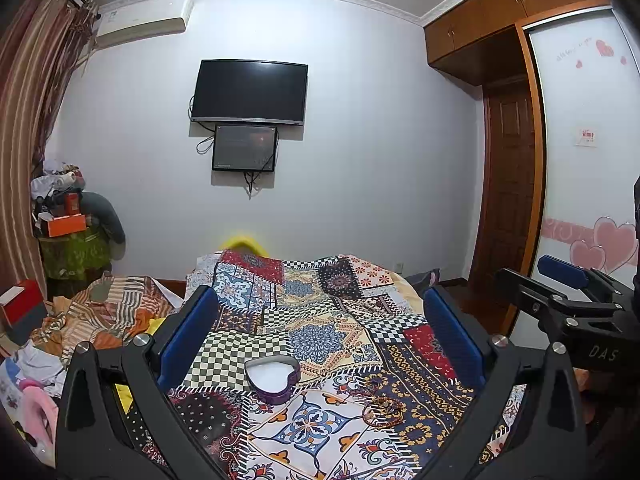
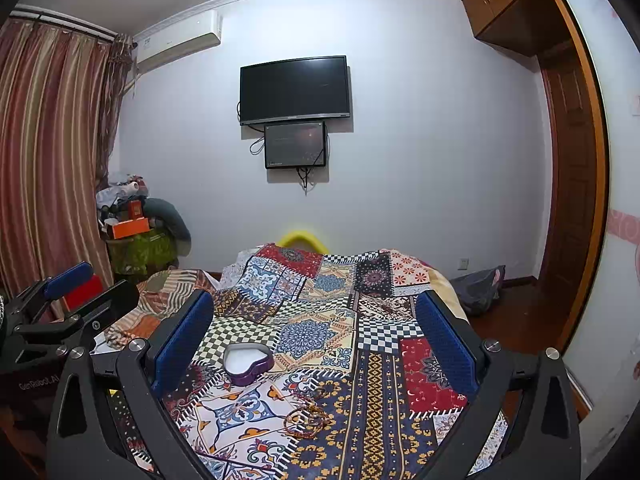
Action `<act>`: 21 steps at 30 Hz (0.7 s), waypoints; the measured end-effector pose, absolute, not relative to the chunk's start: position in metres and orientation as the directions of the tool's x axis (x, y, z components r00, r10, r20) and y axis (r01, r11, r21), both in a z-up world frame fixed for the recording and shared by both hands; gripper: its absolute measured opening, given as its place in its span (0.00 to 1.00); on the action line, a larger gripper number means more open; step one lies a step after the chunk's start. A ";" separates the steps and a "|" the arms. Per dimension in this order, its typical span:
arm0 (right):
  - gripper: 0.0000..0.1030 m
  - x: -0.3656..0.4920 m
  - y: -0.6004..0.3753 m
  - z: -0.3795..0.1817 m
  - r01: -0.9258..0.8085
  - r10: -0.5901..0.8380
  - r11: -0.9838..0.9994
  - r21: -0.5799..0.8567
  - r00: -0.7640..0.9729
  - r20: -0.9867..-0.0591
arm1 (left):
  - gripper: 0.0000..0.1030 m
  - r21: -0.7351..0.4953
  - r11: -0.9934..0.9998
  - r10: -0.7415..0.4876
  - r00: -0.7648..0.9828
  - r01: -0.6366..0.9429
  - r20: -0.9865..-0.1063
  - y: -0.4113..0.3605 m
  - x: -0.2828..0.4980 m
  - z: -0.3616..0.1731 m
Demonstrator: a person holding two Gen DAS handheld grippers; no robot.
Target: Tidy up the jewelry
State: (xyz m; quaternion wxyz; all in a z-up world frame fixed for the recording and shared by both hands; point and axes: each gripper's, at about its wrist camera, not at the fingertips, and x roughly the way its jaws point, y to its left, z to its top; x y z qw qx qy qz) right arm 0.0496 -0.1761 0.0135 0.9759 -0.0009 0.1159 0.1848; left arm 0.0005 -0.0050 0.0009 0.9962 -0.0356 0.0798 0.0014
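Note:
A purple heart-shaped box (image 1: 273,378) with a white inside lies open on the patterned bedspread (image 1: 320,312); it also shows in the right wrist view (image 2: 248,363). A small pile of beaded bracelets (image 1: 382,406) lies on the spread to the right of the box, and shows in the right wrist view (image 2: 306,414) too. My left gripper (image 1: 320,328) is open and empty, held above the bed behind the box. My right gripper (image 2: 314,328) is open and empty, also above the bed. Each gripper shows at the edge of the other's view.
A heap of striped clothes (image 1: 108,312) lies at the left of the bed. A cluttered stand with an orange box (image 2: 130,227) is in the left corner by the curtain. A TV (image 2: 294,88) hangs on the far wall. A wardrobe (image 1: 584,160) stands on the right.

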 end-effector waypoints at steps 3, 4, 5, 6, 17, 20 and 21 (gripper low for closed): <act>0.97 0.049 -0.176 0.013 -0.362 0.361 0.931 0.041 0.905 -0.226 | 1.00 -0.072 0.997 -0.002 0.987 -0.009 -0.159 -0.004 0.000 0.001; 0.97 0.049 -0.175 0.013 -0.361 0.361 0.932 0.041 0.905 -0.227 | 1.00 -0.073 0.997 -0.003 0.987 -0.009 -0.160 -0.003 0.000 0.001; 0.97 0.049 -0.175 0.014 -0.361 0.360 0.932 0.041 0.905 -0.227 | 1.00 -0.073 0.997 -0.003 0.987 -0.009 -0.160 -0.003 0.000 0.001; 0.97 0.049 -0.176 0.014 -0.361 0.360 0.932 0.041 0.905 -0.227 | 1.00 -0.073 0.997 -0.002 0.987 -0.009 -0.160 -0.004 0.000 0.001; 0.97 0.049 -0.176 0.013 -0.356 0.355 0.934 0.041 0.906 -0.232 | 1.00 -0.068 0.998 0.000 0.986 -0.012 -0.169 -0.004 0.003 -0.003; 0.97 0.052 -0.176 0.011 -0.352 0.352 0.935 0.045 0.904 -0.242 | 1.00 -0.075 0.997 0.002 0.985 -0.015 -0.170 -0.004 0.005 -0.006; 0.97 0.053 -0.177 0.011 -0.352 0.352 0.935 0.045 0.904 -0.243 | 1.00 -0.077 0.997 0.000 0.985 -0.014 -0.172 -0.004 0.006 -0.007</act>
